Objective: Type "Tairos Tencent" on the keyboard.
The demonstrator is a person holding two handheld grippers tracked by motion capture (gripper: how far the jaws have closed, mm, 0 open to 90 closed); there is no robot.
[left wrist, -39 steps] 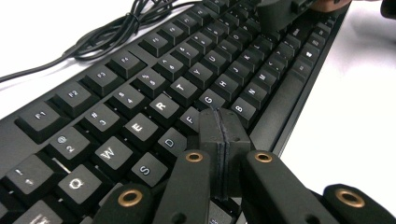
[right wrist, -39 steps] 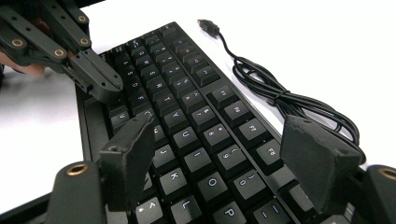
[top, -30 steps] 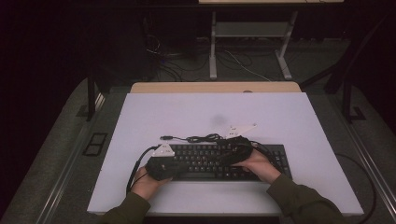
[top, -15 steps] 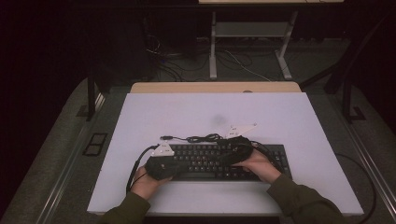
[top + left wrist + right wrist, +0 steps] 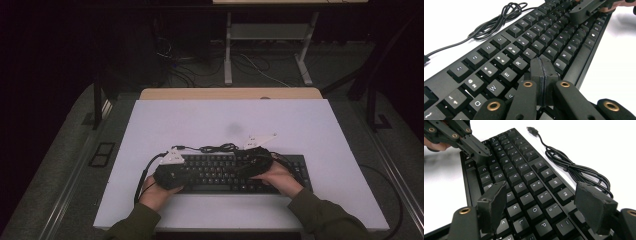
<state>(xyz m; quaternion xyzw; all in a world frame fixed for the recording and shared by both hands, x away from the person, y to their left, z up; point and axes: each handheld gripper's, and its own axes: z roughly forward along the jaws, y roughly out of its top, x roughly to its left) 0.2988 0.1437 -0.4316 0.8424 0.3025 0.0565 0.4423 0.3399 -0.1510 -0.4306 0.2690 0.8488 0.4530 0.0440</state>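
High view – keyboard (image 5: 220,172): black, flat, rectangular; long axis runs left to right along the near part of the white table (image 5: 300,125), key rows facing up.
High view – cable (image 5: 215,148): thin black cord, loosely bundled just behind the keyboard's rear edge.
High view – left gripper (image 5: 172,172): black body with a grey three-cornered plate, over the keyboard's left end.
High view – right gripper (image 5: 257,161): same build, over the right-centre keys.
Left gripper view – left gripper (image 5: 543,68): matte pads pressed flat together, nothing between them; tips over the letter keys around F and G.
Left gripper view – keyboard (image 5: 529,42): square, matte keycaps with pale legends; runs diagonally from lower left to upper right.
Right gripper view – right gripper (image 5: 541,202): jaws well apart, rough dark pads either side of the keys, gripping nothing.
Right gripper view – cable (image 5: 574,170): glossy coil on the table right of the keyboard, plug end (image 5: 532,130) lying farthest off.
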